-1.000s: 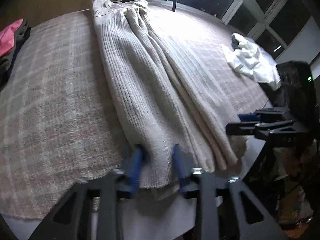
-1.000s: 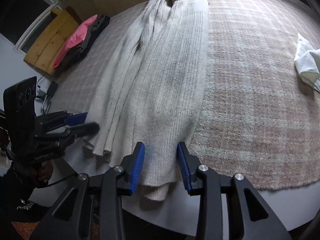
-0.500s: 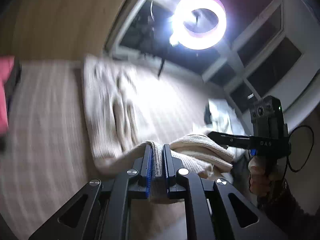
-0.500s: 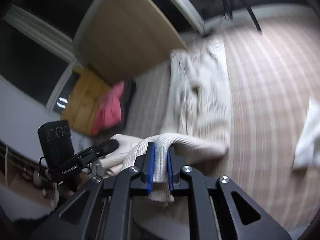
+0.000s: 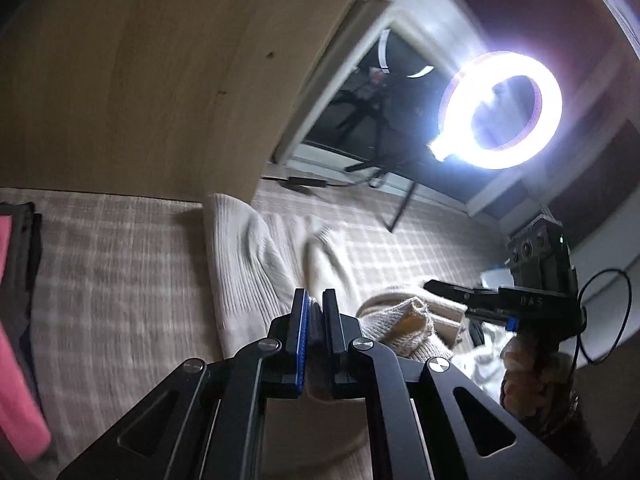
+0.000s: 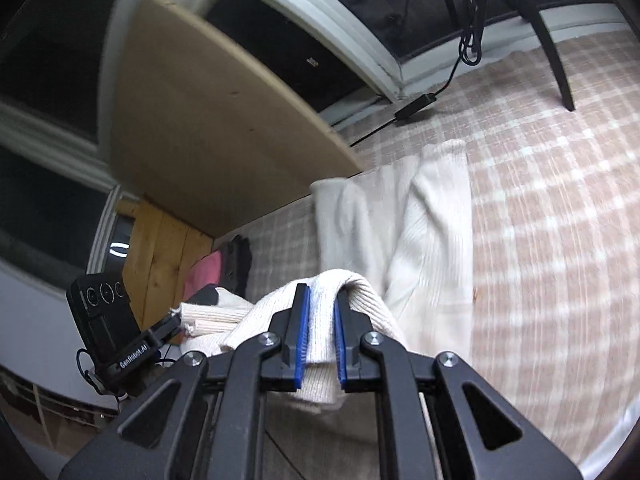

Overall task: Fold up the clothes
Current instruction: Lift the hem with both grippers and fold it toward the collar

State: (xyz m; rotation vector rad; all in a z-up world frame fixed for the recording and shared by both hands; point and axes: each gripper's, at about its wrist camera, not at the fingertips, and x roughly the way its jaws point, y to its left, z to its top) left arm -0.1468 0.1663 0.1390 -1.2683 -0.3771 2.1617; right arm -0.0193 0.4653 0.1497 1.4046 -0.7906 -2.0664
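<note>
Each hand-held gripper, left and right, is clamped on the cream sweater's hem, lifted above the checked blanket.

Qty: 1 cream knit sweater, 2 grippers — left, right, 1 ring light, 1 pink garment.

I see a lit ring light, a checked blanket, a leaning wooden board and a black power adapter.
</note>
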